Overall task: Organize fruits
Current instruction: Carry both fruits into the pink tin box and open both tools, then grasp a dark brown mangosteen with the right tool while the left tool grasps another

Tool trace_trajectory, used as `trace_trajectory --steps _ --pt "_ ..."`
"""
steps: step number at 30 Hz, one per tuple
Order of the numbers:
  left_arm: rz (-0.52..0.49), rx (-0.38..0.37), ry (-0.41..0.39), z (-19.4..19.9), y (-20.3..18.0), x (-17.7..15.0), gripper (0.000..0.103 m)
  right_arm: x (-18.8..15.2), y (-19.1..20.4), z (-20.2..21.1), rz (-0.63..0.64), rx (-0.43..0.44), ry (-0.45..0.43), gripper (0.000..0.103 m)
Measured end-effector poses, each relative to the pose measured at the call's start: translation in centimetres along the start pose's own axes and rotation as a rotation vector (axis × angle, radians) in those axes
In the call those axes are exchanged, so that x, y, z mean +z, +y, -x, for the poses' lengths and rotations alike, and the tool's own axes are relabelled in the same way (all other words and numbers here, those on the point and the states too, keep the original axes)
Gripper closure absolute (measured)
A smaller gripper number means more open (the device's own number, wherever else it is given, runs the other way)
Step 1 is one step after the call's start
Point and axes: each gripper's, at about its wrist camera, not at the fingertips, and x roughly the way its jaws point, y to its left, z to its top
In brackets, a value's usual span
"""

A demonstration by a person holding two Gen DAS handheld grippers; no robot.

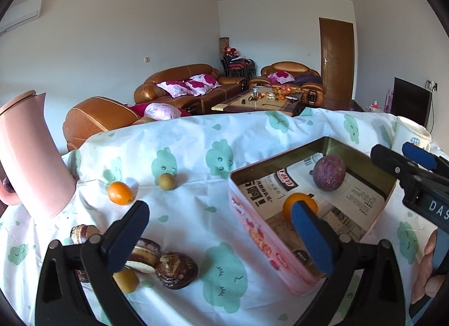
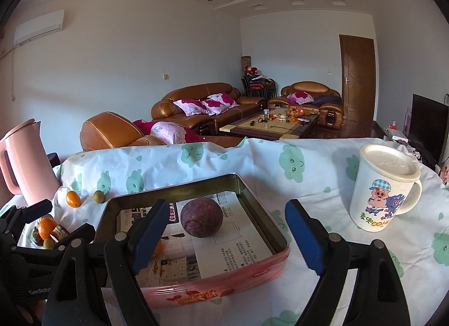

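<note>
both our grippers hang with fingers apart and nothing in them, the left gripper (image 1: 221,239) over the cloth, the right gripper (image 2: 224,237) over the tin (image 2: 252,265). the passion fruit (image 2: 201,217) and an orange (image 1: 294,202) lie inside it; the kumquat (image 1: 120,193) and round brown fruit (image 1: 167,181) wait on the surface near the pink kettle (image 1: 33,163). we'd reach left for the kumquat, closing gently around its middle so it doesn't roll.

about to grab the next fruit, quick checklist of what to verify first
1. Left gripper open and empty: ok.
2. Right gripper open and empty: ok.
3. Tin has free room beside the purple fruit and orange: ok.
4. Kumquat sits apart from the pink jug: ok.
5. Brown fruit unobstructed: ok.
6. Cloth flat under the kumquat: not ok, wrinkled.
</note>
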Motion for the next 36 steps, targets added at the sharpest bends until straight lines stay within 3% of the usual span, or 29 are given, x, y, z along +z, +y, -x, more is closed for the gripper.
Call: trace_trajectory --steps 9,18,19,21,22,23,28,34,36 --pt "0.04 0.028 0.031 0.4 4.1 -1.0 0.0 -1.0 3.9 1.3 0.029 0.046 0.034 0.018" --pt "0.15 0.103 0.033 1.3 11.5 -0.9 0.0 -2.2 10.4 2.9 0.146 0.169 0.024 0.018" --pt "0.169 0.113 0.037 1.4 12.5 -1.0 0.0 -2.4 11.3 2.9 0.168 0.185 0.03 0.021" --pt "0.203 0.141 0.051 1.5 14.6 -1.1 0.0 -3.0 13.3 2.8 0.224 0.219 0.061 0.04" --pt "0.219 0.154 0.06 1.6 15.5 -1.3 0.0 -3.4 14.4 2.5 0.255 0.236 0.087 0.055" --pt "0.236 0.166 0.07 1.6 16.4 -1.4 0.0 -3.8 15.4 2.1 0.283 0.25 0.119 0.061" --pt "0.319 0.17 0.089 1.9 20.2 -1.9 0.0 -4.3 19.4 0.7 0.348 0.312 0.198 0.062" --pt "0.318 0.198 0.141 1.2 22.0 -2.3 0.0 -5.4 22.7 -2.8 0.439 0.278 0.347 0.061" --pt "0.304 0.194 0.166 0.9 22.1 -2.5 0.0 -5.5 23.1 -3.5 0.459 0.244 0.361 0.061"
